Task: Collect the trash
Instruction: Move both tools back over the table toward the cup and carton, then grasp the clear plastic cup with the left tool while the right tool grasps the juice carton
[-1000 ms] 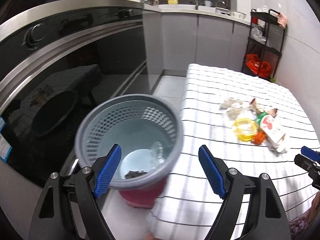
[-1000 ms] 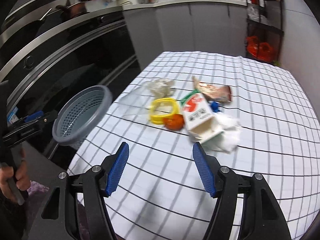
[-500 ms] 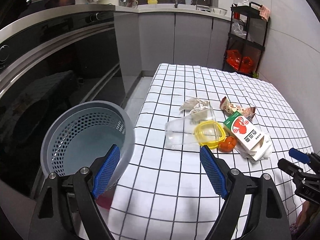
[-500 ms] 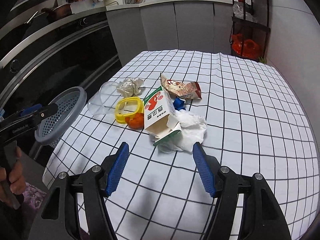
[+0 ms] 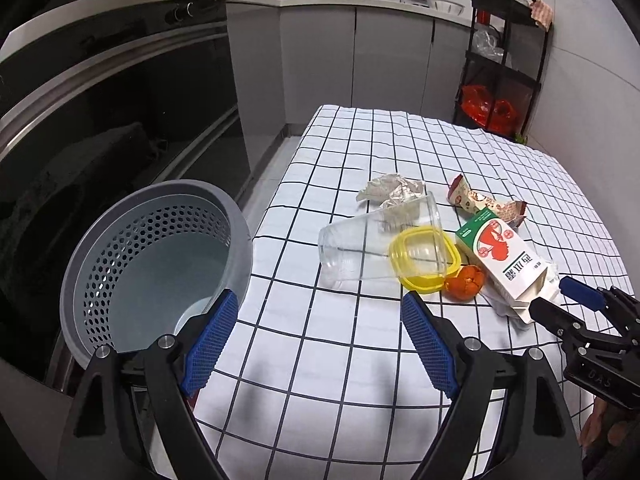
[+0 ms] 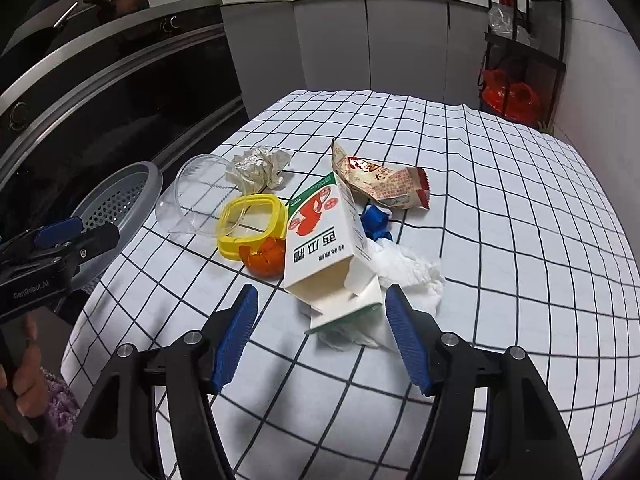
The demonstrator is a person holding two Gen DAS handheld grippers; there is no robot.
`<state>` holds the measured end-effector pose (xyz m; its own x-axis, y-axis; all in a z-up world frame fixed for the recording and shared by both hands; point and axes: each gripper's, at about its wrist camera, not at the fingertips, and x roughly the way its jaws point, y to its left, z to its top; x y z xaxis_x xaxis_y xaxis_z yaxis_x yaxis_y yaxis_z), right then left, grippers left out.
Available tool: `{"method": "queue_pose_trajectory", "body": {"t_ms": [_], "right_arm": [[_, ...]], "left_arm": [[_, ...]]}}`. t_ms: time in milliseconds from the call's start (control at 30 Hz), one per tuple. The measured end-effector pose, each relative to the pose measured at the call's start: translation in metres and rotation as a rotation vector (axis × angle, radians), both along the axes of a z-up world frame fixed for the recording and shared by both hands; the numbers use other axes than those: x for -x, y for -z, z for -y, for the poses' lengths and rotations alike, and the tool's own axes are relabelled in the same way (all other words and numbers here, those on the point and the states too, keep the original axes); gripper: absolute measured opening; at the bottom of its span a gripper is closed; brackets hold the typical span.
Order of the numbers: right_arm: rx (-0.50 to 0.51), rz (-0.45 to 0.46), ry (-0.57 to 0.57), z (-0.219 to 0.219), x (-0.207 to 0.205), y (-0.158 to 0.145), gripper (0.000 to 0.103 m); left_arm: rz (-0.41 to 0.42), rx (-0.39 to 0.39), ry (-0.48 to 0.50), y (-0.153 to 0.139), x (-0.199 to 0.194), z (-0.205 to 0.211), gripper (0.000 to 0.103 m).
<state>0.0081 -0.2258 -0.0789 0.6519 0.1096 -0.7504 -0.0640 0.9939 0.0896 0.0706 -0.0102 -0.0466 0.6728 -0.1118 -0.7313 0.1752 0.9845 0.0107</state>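
A dim kitchen with grey cabinets is surrounding a tabletop (image 5: 360, 360) wearing a white black-checked cloth. Trash is lying mid-cloth: a clear plastic cup (image 5: 372, 240) on its side, a yellow square lid (image 5: 424, 260), a milk carton (image 6: 324, 240). At nine o'clock a grey perforated basket (image 5: 152, 264) is sitting partly hidden. Both hand-held grippers (image 5: 316, 340) (image 6: 320, 332) are hanging released, grasping nothing.

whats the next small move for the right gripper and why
Probably ease the right gripper forward and down so its open jaws straddle the milk carton. The carton lies on its side right ahead of the empty fingers, its torn end nearest, and it still lies on the table, with the grey basket waiting off the table's left edge.
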Motion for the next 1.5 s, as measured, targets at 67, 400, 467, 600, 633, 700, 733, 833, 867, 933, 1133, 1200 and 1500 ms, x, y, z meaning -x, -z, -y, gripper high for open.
{"method": "queue_pose_trajectory", "body": {"t_ms": [67,400,467,600,633,700,733,833,867,933,1133,1200,1500], "right_arm": [[0.019,-0.005,-0.007,-0.003,-0.005,0.002,0.064],[0.108,-0.022,-0.010,-0.015,-0.026,0.012,0.064],[0.120,-0.024,-0.009,-0.017,-0.030,0.014,0.064],[0.151,-0.034,-0.003,-0.021,-0.036,0.019,0.064],[0.157,-0.036,0.000,-0.021,-0.038,0.020,0.064],[0.161,-0.039,0.003,-0.021,-0.040,0.022,0.064],[0.162,-0.037,0.004,-0.021,-0.041,0.023,0.064],[0.172,-0.032,0.006,-0.022,-0.042,0.024,0.060],[0.175,-0.033,0.005,-0.022,-0.042,0.025,0.056],[0.169,-0.028,0.003,-0.021,-0.042,0.025,0.053],[0.083,-0.001,0.023,-0.010,-0.033,0.015,0.051],[0.030,0.016,0.035,-0.003,-0.027,0.008,0.051],[-0.049,0.063,0.067,0.013,-0.009,-0.016,0.051]], "left_arm": [[-0.008,0.002,-0.009,0.003,-0.002,0.000,0.082],[-0.018,-0.002,-0.008,0.007,-0.006,0.001,0.082],[-0.020,-0.003,-0.008,0.008,-0.006,0.001,0.082],[-0.020,-0.007,-0.007,0.009,-0.005,0.000,0.082],[-0.020,-0.006,-0.008,0.009,-0.005,-0.001,0.082],[-0.021,-0.006,-0.009,0.010,-0.006,-0.001,0.082],[-0.022,-0.005,-0.010,0.010,-0.006,-0.002,0.082],[-0.023,-0.004,-0.010,0.010,-0.006,-0.002,0.082],[-0.022,-0.004,-0.010,0.010,-0.006,-0.002,0.082],[-0.022,-0.005,-0.009,0.010,-0.006,-0.002,0.082],[-0.025,0.013,-0.008,0.009,-0.007,-0.004,0.082],[-0.025,0.019,-0.005,0.009,-0.006,-0.003,0.082],[0.006,0.079,0.014,0.002,-0.006,0.010,0.085]]}}
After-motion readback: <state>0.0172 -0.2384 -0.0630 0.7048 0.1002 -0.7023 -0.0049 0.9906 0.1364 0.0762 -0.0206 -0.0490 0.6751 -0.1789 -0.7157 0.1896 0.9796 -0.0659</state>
